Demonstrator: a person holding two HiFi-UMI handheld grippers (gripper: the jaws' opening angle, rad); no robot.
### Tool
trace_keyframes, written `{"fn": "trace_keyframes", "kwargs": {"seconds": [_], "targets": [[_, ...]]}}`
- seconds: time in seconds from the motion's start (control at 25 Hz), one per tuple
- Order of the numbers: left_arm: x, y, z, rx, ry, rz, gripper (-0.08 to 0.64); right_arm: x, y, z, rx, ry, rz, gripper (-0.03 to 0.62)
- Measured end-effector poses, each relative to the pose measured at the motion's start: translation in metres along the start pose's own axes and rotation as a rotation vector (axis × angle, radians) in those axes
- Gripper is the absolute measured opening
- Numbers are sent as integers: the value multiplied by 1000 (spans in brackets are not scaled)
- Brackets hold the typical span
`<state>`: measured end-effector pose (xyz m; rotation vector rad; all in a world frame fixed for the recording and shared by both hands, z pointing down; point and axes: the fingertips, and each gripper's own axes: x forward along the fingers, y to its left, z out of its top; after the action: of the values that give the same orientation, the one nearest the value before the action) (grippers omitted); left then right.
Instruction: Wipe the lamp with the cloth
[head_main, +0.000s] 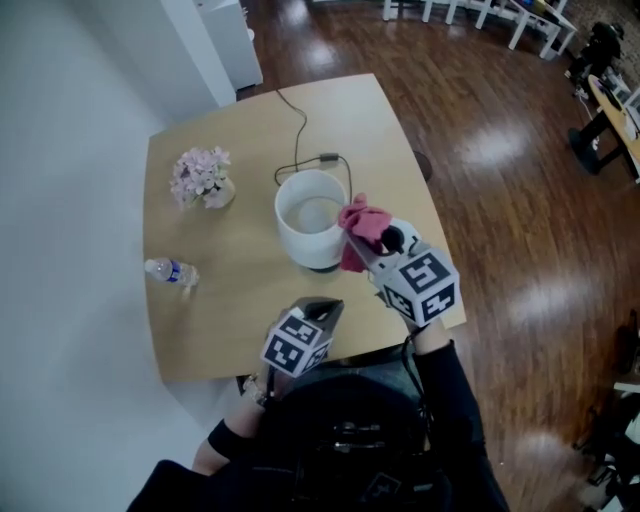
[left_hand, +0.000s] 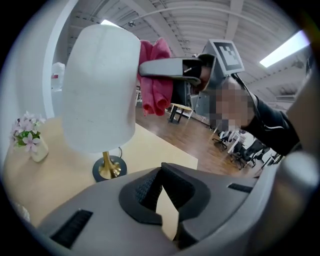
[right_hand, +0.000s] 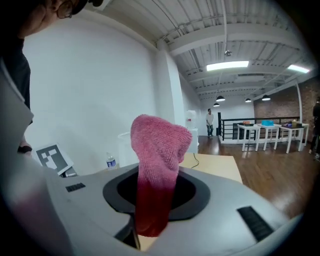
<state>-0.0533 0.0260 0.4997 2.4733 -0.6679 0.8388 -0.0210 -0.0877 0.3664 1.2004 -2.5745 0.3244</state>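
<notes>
Pink cloth (head_main: 358, 228) is pinched between the 2 jaws of the right gripper (head_main: 372, 243). In the right gripper view the jaws press on its lower part, and the loose end stands up above them in a rounded fold. The cloth is at the top rim of the lamp (head_main: 300, 245), on the side of the shade that faces the right edge of the table (head_main: 230, 320), and it seems to touch the shade there. The lamp has a white shade, a gold stem and a dark round base. It stands upright near the middle of the table, a little toward the right edge, and its cable (head_main: 303, 125) runs toward the far edge. The left gripper (head_main: 322, 308) hovers over the near edge, apart from the lamp, and points at it; its jaws are closed together with nothing between them. A small vase of pale flowers (head_main: 203, 178) stands toward the far left corner, and a water bottle (head_main: 171, 271) is close to the left edge.
</notes>
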Motion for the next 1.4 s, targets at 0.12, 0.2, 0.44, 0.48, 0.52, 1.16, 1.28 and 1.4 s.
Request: {"fn": "trace_keyframes", "kwargs": {"seconds": [0.12,0.2,0.44,0.48,0.52,1.16,1.28,1.4], "targets": [[6,6,-1,-17,11,24,12,7,-2,-12,12,9,34,107],[10,8,-4,-33,15,58,12,8,-1,-22,2,27,70,107],[25,8,-4,-181,9,219,12,19,-1,-88,-65,190,224,107],[27,6,-2,-206,5,242,12,22,-1,-97,-72,210,250,107],[29,3,1,-225,2,265,12,24,-3,-105,-82,231,274,107],[67,-49,37,-414,-20,447,12,-19,-52,-87,-118,258,480,106],[71,-58,43,-443,-55,473,12,-32,-54,-38,-184,159,512,106],[73,-67,41,-455,-74,482,12,-31,-50,-8,-238,95,521,106]]}}
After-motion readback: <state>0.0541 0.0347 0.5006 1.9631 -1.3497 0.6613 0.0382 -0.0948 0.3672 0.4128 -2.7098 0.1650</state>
